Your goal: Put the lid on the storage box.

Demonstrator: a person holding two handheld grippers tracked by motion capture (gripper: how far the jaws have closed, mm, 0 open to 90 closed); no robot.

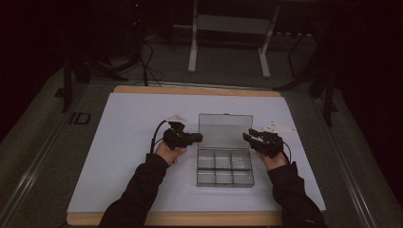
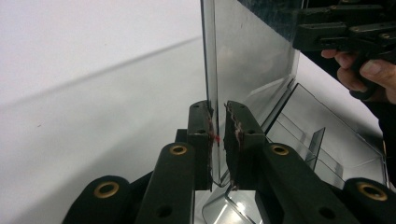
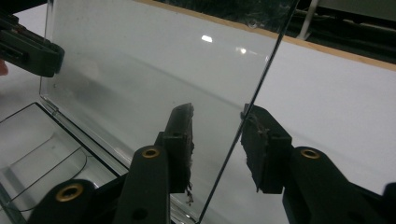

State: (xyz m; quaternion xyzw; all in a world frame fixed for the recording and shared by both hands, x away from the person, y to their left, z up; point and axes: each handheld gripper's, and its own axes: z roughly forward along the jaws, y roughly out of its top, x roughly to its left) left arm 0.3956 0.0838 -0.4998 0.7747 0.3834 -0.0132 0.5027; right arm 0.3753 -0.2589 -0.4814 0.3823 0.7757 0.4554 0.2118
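Observation:
A clear plastic compartment box (image 1: 225, 176) lies on the white sheet, its lid (image 1: 225, 129) standing upright at the back. My left gripper (image 1: 198, 137) is at the lid's left edge. In the left gripper view its pads (image 2: 218, 135) are shut on that thin edge of the lid (image 2: 247, 56). My right gripper (image 1: 248, 136) is at the lid's right edge. In the right gripper view its jaws (image 3: 219, 119) straddle the lid (image 3: 154, 70): one pad is at the edge and the other stands off with a gap. The box's compartments (image 2: 322, 149) look empty.
The white sheet (image 1: 133, 142) covers a wooden board (image 1: 190, 218) on a grey surface. A metal stand (image 1: 228, 42) and cables (image 1: 147, 61) are beyond the far edge. A hand holds the other gripper (image 2: 345, 32) in the left gripper view.

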